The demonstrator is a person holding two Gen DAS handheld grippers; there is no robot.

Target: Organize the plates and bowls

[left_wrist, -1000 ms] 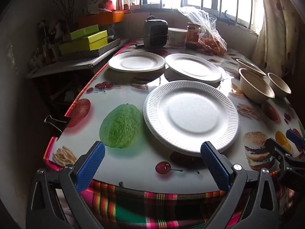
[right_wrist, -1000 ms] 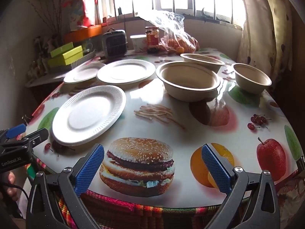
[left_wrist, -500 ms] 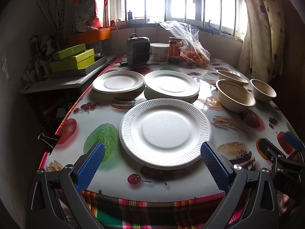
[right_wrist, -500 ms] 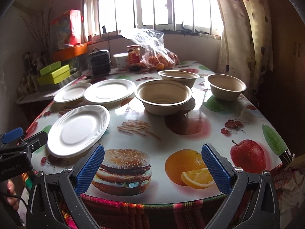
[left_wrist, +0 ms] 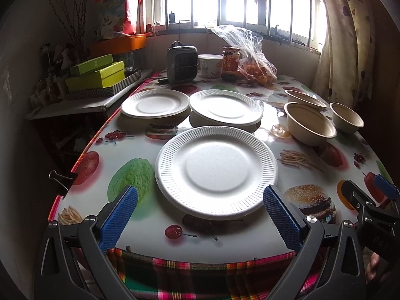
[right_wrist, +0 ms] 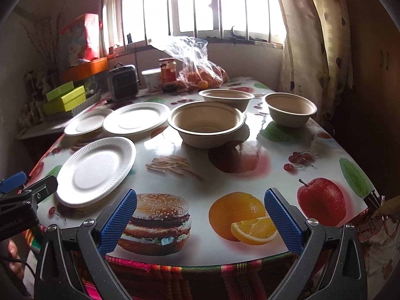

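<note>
Three white paper plates lie on the table: a near plate [left_wrist: 216,171] [right_wrist: 96,170], a middle plate [left_wrist: 225,107] [right_wrist: 136,118] and a far left plate [left_wrist: 155,103] [right_wrist: 87,124]. Three tan bowls stand on the right: a big near bowl [left_wrist: 308,123] [right_wrist: 206,123], a far bowl [left_wrist: 303,98] [right_wrist: 226,98] and a right bowl [left_wrist: 346,117] [right_wrist: 290,108]. My left gripper [left_wrist: 200,218] is open and empty at the table's front edge, just before the near plate. My right gripper [right_wrist: 200,221] is open and empty at the front edge, above the printed burger.
At the table's back stand a small grey heater [left_wrist: 182,64], a white tub [left_wrist: 210,65], a jar [left_wrist: 230,62] and a plastic bag of oranges [left_wrist: 252,57]. Green boxes [left_wrist: 95,76] sit on a side shelf at left. A curtain [right_wrist: 310,37] hangs at right.
Both grippers have drawn back and risen a little from the table, so more of the room and window shows. The plates and bowls have not moved.
</note>
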